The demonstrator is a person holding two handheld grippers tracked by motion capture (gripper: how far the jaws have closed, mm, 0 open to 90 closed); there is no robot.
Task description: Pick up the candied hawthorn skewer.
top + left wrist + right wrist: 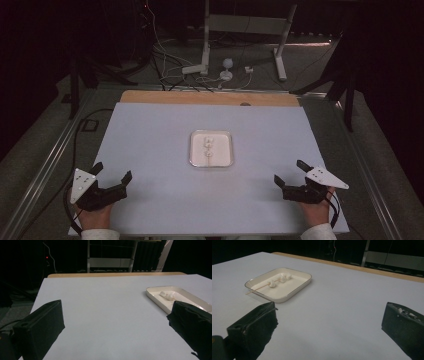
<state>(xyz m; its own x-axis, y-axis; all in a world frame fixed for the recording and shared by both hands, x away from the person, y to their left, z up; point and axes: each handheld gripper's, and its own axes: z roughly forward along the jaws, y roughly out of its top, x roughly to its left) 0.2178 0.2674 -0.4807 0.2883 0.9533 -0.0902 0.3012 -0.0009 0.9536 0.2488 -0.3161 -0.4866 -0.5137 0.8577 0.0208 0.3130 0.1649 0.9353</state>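
Counter (150,200) with a pale lilac sheet fills the middle of a dark room; a wooden edge (210,97) shows at its far side, and white stand legs (200,65) and cables (165,55) lie on the floor behind. A white tray (194,160) sits at the centre, well apart from both grippers. The left hand-held gripper (111,171) rests near the left corner, jaws wide and empty; the right hand-held gripper (290,171) near the right corner, also wide and empty. The right gripper view reveals a wooden skewer (259,288) with two white lumps (283,278) in the tray.
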